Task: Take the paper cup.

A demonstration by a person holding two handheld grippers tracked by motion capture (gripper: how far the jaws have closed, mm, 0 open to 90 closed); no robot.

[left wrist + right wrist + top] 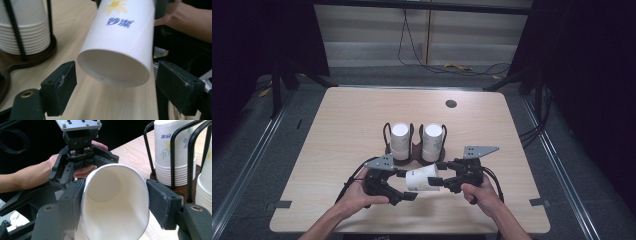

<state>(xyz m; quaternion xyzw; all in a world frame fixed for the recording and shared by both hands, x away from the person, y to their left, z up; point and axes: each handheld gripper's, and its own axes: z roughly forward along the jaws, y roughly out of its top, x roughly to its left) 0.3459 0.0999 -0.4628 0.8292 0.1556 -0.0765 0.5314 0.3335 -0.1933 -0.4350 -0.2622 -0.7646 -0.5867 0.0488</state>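
A single white paper cup (422, 179) with a flower print lies sideways in the air near the table's front edge. My right gripper (443, 177) is shut on it near its mouth; in the right gripper view the black pads (75, 202) squeeze the cup (115, 220) rim into an oval. My left gripper (406, 184) is open around the cup's base. In the left gripper view the cup (117, 42) hangs between the wide-apart jaws of that gripper (115, 75) with a gap on each side. Behind it, the right hand grips its tool.
Two stacks of upside-down paper cups (400, 141) (432, 141) stand in a black wire holder on a dark base (414, 151) just behind the grippers. A round grommet (451, 103) sits at the table's far side. Cables run across the floor beyond.
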